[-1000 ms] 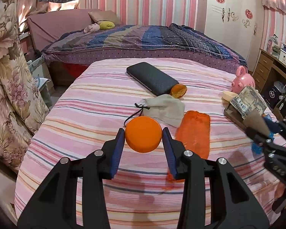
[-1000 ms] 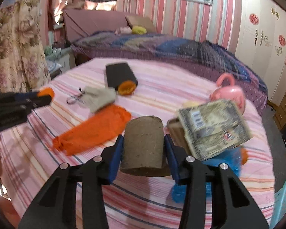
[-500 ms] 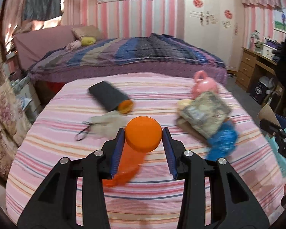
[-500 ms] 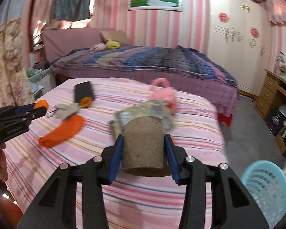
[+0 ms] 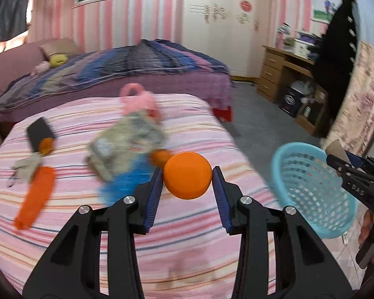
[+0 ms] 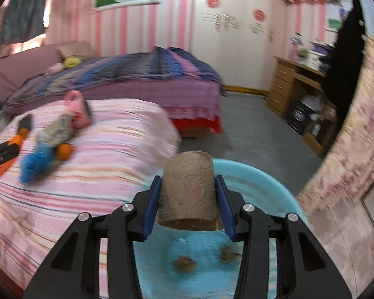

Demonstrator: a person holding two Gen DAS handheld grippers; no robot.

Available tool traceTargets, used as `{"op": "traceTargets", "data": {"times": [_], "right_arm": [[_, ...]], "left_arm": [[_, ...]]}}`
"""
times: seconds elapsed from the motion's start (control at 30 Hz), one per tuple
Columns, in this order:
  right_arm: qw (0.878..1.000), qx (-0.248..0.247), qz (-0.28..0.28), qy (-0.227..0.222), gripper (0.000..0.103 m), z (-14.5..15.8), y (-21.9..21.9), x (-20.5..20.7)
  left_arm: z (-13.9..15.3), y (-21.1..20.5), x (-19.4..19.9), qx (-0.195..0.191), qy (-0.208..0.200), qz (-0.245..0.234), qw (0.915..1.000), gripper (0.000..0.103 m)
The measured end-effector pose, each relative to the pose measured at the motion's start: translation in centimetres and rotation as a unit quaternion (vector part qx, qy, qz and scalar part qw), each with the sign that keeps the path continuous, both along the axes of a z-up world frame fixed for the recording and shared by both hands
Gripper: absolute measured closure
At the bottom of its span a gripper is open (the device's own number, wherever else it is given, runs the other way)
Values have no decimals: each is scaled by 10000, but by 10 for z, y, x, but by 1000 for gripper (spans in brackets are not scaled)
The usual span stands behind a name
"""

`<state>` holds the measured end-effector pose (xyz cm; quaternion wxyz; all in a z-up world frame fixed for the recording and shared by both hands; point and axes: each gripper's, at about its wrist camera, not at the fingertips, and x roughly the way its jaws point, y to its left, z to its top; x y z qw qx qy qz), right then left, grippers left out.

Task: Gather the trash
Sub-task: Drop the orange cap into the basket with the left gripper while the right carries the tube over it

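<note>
A: Fingers first, left wrist view?

B: Left gripper (image 5: 187, 178) is clamped on an orange ball (image 5: 187, 175), its blue pads pressing both sides, held above the pink striped bed (image 5: 182, 249). To the right, the blue basket (image 5: 311, 194) sits beside the bed, and the right gripper (image 5: 336, 160) reaches over its rim with a brown roll end showing. Blurred clutter lies further back on the bed: a paper bundle (image 5: 127, 144), a pink piggy bank (image 5: 139, 99), an orange cloth (image 5: 35, 196).

A: And the right wrist view?

B: Right gripper (image 6: 188, 195) grasps a cardboard roll (image 6: 188, 189) upright between its pads, directly over the basket (image 6: 261, 177), which has brown scraps (image 6: 184, 264) at the bottom. The left gripper (image 6: 5, 149) shows at the left edge.
</note>
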<state>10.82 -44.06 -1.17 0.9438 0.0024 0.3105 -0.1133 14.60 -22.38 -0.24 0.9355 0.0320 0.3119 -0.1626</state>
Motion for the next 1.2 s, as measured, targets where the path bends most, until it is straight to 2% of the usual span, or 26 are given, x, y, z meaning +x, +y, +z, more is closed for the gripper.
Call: {"op": "traceTargets", "data": {"times": [0.1, 0.3, 0.43, 0.63, 0.67, 0.73, 0.8, 1.03, 1.13, 1.2], "right_arm": [[9996, -85, -216, 138, 60, -8, -30, -7], [9984, 245, -494, 142, 60, -19, -82, -22], [9972, 347, -660, 94, 60, -28, -99, -24], [9960, 436, -770, -81, 60, -29, -110, -27], [9957, 466, -787, -122, 60, -28, -112, -28], [9954, 492, -812, -157, 60, -28, -114, -29], [9951, 509, -824, -189, 60, -26, -113, -30], [9958, 456, -740, -301, 58, -20, -97, -26], [9958, 417, -740, -345, 53, -18, -90, -24], [9959, 371, -723, -390, 42, -16, -84, -22]], "left_arm": [[-8, -41, -7, 100, -32, -299, 9995, 64], [-21, -106, -7, 120, 125, -777, 9968, 64], [-23, -144, -6, 41, 163, -1023, 9946, 64], [-26, -177, -7, 134, 95, -1264, 9918, 63], [-26, -178, -7, 152, 84, -1279, 9916, 61], [-26, -178, -7, 231, 20, -1222, 9922, 34], [-23, -169, -7, 242, -132, -1053, 9941, 20], [-18, -129, 5, 245, -222, -602, 9976, 11], [-14, -108, 12, 200, -231, -393, 9988, 10], [-11, -94, 15, 189, -255, -256, 9992, 9]]}}
